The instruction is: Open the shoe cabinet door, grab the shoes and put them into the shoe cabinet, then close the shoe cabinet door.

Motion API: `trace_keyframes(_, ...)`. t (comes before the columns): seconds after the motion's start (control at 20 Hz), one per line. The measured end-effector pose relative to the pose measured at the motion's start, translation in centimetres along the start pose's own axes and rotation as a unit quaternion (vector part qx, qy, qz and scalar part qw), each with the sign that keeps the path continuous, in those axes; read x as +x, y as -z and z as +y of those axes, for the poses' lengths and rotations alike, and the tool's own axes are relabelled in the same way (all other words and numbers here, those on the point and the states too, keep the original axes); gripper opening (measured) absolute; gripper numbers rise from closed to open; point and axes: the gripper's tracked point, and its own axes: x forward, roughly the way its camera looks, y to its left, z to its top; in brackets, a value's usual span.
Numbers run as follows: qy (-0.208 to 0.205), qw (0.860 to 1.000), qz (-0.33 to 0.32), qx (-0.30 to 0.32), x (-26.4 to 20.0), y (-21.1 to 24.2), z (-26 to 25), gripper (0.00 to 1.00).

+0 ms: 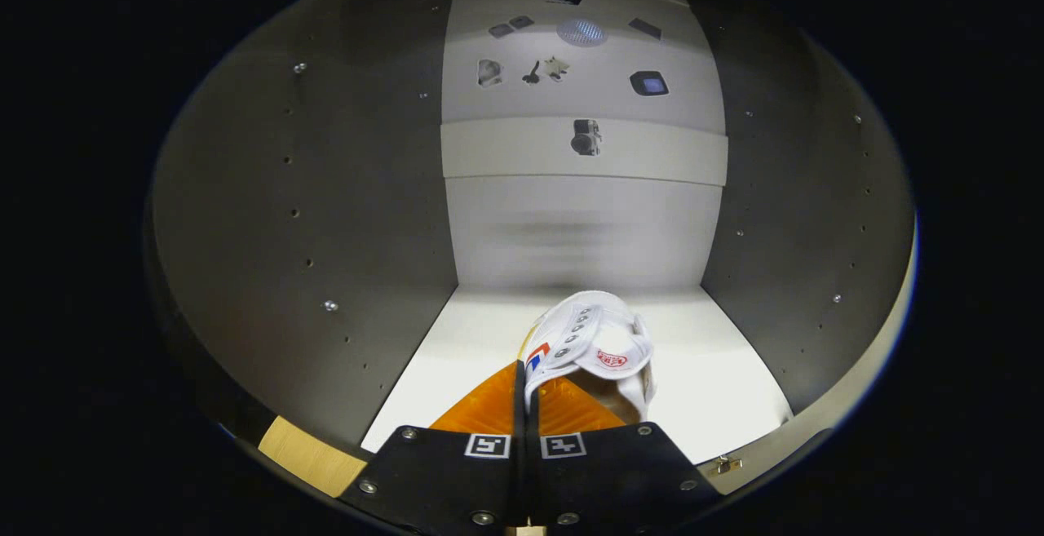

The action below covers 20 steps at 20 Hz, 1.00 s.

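The gripper (526,393) reached forward into the cabinet (326,193), level and centred between its side walls. Its two fingers (489,405) lay almost together, only a thin dark slit between them, and their tips pinched the side edge of the shoe (599,344) near its opening. Both fingers pressed on that edge, one on each face of it. The shoe's body stood just ahead of the tips and off to the right of them. The black finger mounts sat side by side, nearly touching.
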Motion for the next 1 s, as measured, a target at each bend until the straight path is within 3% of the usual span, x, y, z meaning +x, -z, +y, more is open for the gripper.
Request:
trace_keyframes(0.4,0.007,0.999,0.019,-0.027,1.9,0.4,0.6,0.01)
trace_keyframes(0.6,0.003,1.000,0.023,-0.001,1.1,0.2,0.5,0.11)
trace_keyframes(0.75,0.006,1.000,0.024,0.011,0.0,0.0,0.3,0.29)
trace_keyframes(0.9,0.012,1.000,0.011,0.003,-1.5,-0.7,0.3,0.32)
trace_keyframes(1.0,0.017,1.000,-0.004,-0.005,-2.9,-1.3,0.2,0.39)
